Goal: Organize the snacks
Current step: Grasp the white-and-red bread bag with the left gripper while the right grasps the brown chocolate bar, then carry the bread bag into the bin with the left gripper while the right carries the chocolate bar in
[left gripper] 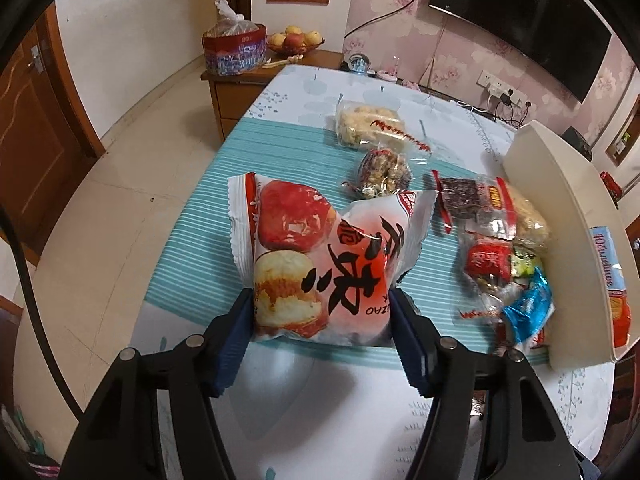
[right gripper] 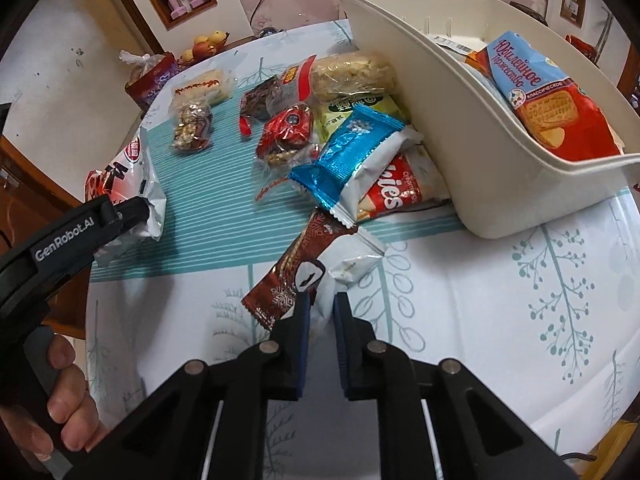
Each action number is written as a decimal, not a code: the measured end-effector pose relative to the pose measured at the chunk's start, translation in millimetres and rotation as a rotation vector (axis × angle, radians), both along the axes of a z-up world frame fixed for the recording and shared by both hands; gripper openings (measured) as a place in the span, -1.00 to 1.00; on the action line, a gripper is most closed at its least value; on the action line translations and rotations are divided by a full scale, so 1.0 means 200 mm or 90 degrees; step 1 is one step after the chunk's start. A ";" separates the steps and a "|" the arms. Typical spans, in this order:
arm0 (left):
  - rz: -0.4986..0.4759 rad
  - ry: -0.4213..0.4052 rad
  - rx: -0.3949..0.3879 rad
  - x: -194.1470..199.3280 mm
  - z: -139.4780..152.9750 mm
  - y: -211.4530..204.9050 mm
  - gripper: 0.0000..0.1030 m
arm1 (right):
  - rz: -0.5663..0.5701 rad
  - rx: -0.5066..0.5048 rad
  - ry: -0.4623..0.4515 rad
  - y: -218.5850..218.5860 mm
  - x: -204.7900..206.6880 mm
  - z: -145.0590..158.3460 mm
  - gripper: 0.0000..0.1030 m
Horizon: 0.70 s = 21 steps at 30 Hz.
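Holding a biscuit pack (right gripper: 556,108), the cream bin (right gripper: 460,120) sits beside grippers pinching a pastry bag (left gripper: 320,264) and brown wrapper (right gripper: 304,276).

The left gripper (right gripper: 132,216) carries white letters "GenRobot.AI" on its black body. The biscuit pack (right gripper: 548,96) in the white bin (right gripper: 460,120) reads "Юбилейное" and "классическое". A red snack bag (right gripper: 400,196) shows "...ies". The pink pastry pack (left gripper: 320,264) shows "ZAO" and large Chinese characters.
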<state>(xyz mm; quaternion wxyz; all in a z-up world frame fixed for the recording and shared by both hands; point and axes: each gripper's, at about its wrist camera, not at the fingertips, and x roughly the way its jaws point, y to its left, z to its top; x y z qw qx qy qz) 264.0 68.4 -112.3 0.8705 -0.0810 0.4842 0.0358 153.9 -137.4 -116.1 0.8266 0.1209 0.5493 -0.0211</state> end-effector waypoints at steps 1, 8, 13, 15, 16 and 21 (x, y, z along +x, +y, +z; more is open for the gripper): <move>0.000 -0.002 -0.001 -0.02 0.02 0.00 0.24 | 0.002 0.002 -0.002 0.00 -0.01 0.01 -0.79; -0.005 -0.029 -0.002 -0.16 0.17 -0.03 0.24 | 0.014 0.033 -0.022 0.00 -0.06 0.06 -0.83; -0.012 -0.056 -0.010 -0.25 0.29 -0.06 0.24 | 0.030 0.063 -0.046 -0.04 -0.11 0.11 -0.85; -0.016 -0.067 -0.008 -0.27 0.34 -0.07 0.24 | 0.035 0.068 -0.061 -0.04 -0.13 0.14 -0.87; -0.017 -0.073 -0.006 -0.28 0.36 -0.09 0.24 | 0.038 0.072 -0.068 -0.04 -0.13 0.15 -0.90; -0.024 -0.096 -0.005 -0.32 0.45 -0.14 0.25 | 0.053 0.088 -0.114 -0.06 -0.17 0.24 -0.95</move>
